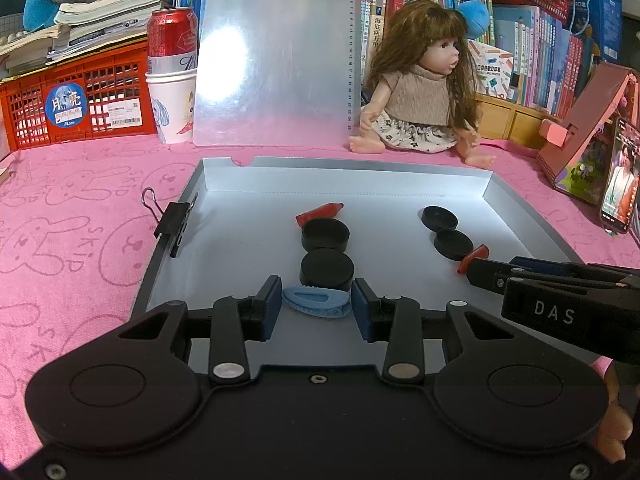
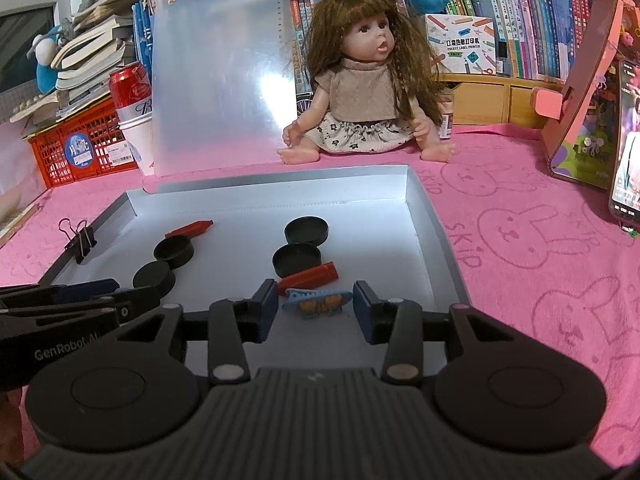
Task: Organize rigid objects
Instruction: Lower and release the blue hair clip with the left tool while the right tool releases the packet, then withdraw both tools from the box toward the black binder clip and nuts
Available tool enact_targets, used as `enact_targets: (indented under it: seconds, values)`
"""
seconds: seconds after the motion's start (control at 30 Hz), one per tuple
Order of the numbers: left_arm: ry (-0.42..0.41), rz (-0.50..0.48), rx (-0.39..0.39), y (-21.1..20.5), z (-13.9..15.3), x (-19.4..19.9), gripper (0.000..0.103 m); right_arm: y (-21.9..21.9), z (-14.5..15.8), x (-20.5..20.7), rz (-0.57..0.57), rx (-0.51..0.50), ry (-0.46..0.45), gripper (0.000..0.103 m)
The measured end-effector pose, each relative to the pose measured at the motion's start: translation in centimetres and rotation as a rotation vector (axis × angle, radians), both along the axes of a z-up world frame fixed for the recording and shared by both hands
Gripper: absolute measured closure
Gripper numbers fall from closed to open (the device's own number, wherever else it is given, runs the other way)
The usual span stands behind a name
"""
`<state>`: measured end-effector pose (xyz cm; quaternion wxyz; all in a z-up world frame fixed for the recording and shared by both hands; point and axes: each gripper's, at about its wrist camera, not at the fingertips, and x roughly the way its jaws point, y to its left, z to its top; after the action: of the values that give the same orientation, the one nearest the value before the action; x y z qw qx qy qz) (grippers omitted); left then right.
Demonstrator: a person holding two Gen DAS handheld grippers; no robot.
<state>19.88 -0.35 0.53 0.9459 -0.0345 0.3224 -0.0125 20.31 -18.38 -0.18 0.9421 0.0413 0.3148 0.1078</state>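
A silver tray [image 1: 224, 184] on the pink cloth holds several black round caps, two red pieces and two blue hair clips. My left gripper [image 1: 316, 306] is open, its pads either side of a plain blue clip [image 1: 316, 300], just in front of two black caps [image 1: 325, 267] [image 1: 325, 234] and a red piece [image 1: 320, 213]. My right gripper [image 2: 314, 304] is open around a blue clip with orange decoration [image 2: 316, 302], in front of a red piece [image 2: 310, 276] and two black caps [image 2: 296, 260] [image 2: 306, 230]. Both clips lie on the tray floor.
A black binder clip [image 1: 172, 222] grips the tray's left rim. Behind the tray stand a doll [image 1: 420, 92], a clear clipboard [image 1: 276, 52], a red can in paper cups [image 1: 172, 80] and a red crate [image 1: 76, 104]. A phone [image 1: 620, 176] stands at the right.
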Motion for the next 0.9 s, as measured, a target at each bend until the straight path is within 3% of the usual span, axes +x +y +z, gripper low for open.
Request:
enact_targets:
  seconds: [0.1, 0.17, 0.43, 0.9]
  values:
    - [-0.001, 0.001, -0.002, 0.0, 0.0, -0.1, 0.062, -0.1, 0.0, 0.0, 0.001, 0.007, 0.001, 0.039]
    - [-0.003, 0.005, -0.007, 0.1, 0.1, -0.2, 0.054, -0.2, 0.1, -0.1, 0.008, 0.018, 0.004, 0.036]
    - [-0.027, 0.0, -0.003, 0.3, 0.9, -1.3, 0.046, 0.1, 0.9, -1.1, 0.025, 0.005, -0.035, 0.019]
    - [-0.08, -0.032, 0.01, 0.2, 3.1, -4.7, 0.03, -1.6, 2.6, -3.5, 0.019, 0.005, -0.08, 0.013]
